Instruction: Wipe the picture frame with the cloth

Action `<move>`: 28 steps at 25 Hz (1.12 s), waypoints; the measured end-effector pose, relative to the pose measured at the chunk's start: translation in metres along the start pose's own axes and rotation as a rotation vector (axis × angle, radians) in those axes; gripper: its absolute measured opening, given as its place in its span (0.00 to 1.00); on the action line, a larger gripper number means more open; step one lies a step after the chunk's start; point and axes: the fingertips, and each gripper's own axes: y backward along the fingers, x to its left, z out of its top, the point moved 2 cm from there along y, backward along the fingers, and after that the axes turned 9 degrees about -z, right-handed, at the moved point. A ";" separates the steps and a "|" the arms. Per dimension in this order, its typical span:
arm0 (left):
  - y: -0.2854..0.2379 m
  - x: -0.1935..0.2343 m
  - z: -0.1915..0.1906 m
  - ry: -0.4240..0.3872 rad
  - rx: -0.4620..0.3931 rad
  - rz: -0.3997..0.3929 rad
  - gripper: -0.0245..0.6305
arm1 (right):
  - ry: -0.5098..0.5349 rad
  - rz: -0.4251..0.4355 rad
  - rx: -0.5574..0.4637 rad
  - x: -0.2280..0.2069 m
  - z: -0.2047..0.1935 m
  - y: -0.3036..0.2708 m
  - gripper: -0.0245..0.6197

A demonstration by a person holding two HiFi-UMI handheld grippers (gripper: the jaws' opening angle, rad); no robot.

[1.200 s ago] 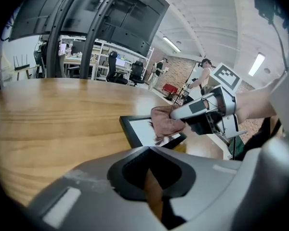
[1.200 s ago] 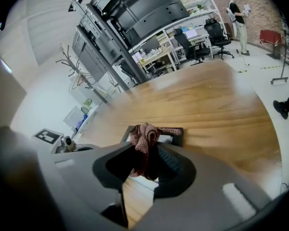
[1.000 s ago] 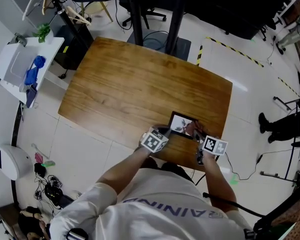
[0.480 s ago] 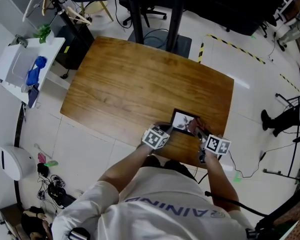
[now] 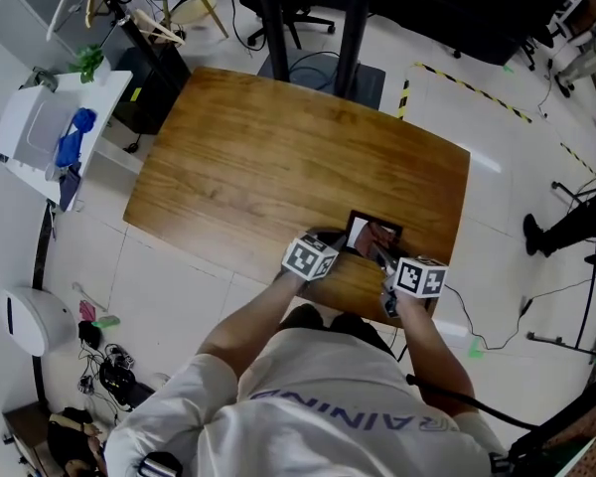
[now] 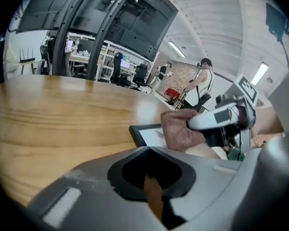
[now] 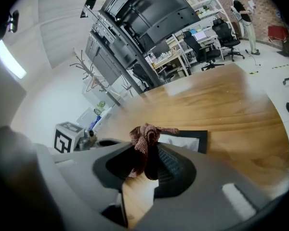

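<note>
A black picture frame (image 5: 363, 232) with a white print lies flat near the front edge of the wooden table (image 5: 278, 167). My right gripper (image 5: 385, 251) is shut on a crumpled brown cloth (image 5: 382, 235) that rests on the right part of the frame. The right gripper view shows the cloth (image 7: 144, 136) bunched between the jaws, with the frame (image 7: 188, 139) just beyond. My left gripper (image 5: 323, 246) sits at the frame's left edge, jaws together and holding nothing. In its view the frame (image 6: 147, 134), the cloth (image 6: 178, 129) and my right gripper (image 6: 221, 121) lie ahead to the right.
The table's front edge runs just under both grippers. A white side stand (image 5: 40, 132) with a blue item is at the left. Black posts (image 5: 353, 28) and a chair base stand beyond the table. Cables lie on the floor at the right.
My right gripper has moved a little left and forward with the cloth, which now covers more of the frame. The left gripper has stayed by the frame's left edge.
</note>
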 end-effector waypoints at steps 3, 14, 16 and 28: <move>-0.003 0.019 0.028 -0.049 -0.004 -0.015 0.04 | 0.012 0.003 0.030 0.004 -0.011 -0.008 0.21; -0.039 0.021 0.046 -0.144 0.164 -0.140 0.04 | -0.003 0.016 0.062 0.012 -0.022 -0.018 0.21; -0.040 0.021 0.048 -0.130 0.167 -0.140 0.04 | -0.044 0.049 0.058 0.017 -0.020 -0.019 0.21; -0.035 0.029 0.048 -0.065 0.154 -0.134 0.04 | -0.175 0.075 0.105 0.012 -0.027 -0.037 0.21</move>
